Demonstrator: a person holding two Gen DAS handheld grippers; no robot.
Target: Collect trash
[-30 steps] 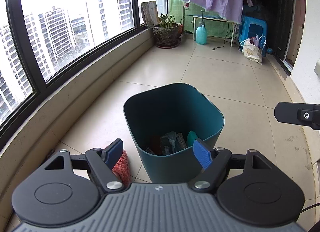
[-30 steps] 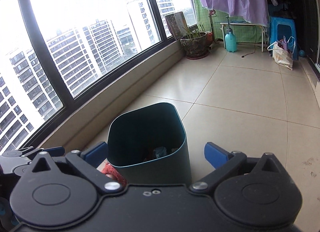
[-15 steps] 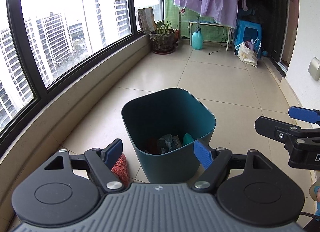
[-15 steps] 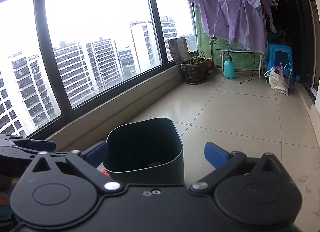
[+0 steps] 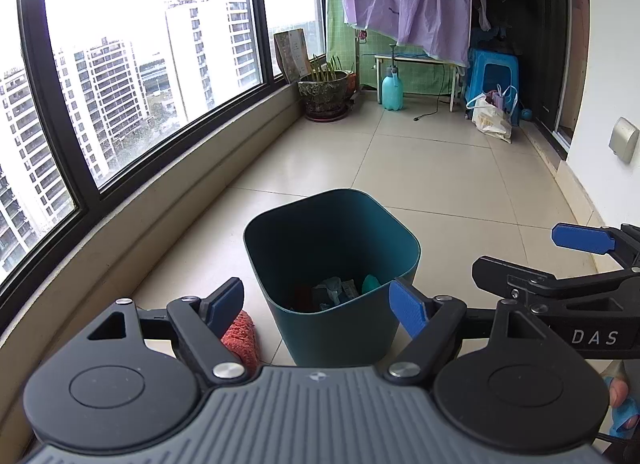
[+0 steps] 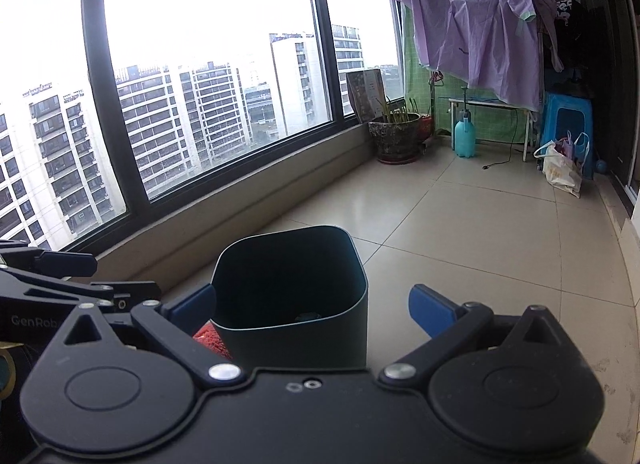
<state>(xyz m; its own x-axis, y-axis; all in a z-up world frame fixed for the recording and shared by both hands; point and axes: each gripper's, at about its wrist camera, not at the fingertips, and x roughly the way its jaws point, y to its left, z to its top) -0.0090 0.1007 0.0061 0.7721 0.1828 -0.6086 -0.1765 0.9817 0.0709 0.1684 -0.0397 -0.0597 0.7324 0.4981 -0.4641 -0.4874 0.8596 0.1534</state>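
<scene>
Teal bin [image 5: 332, 264] stands at frame centre, trash [image 5: 340, 288] seen inside; left gripper [image 5: 318, 306] and right gripper [image 6: 312, 306] — both spread wide, nothing held; red cloth [image 5: 240, 338] lies beside the bin, lower left.

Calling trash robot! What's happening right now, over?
Left tongs open, empty; right tongs open, empty. Teal bin upright, trash already at its bottom. Red rag on floor beside bin. Nothing blocking.

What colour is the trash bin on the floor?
Dark teal; the trash bin shows best in the left wrist view.
</scene>
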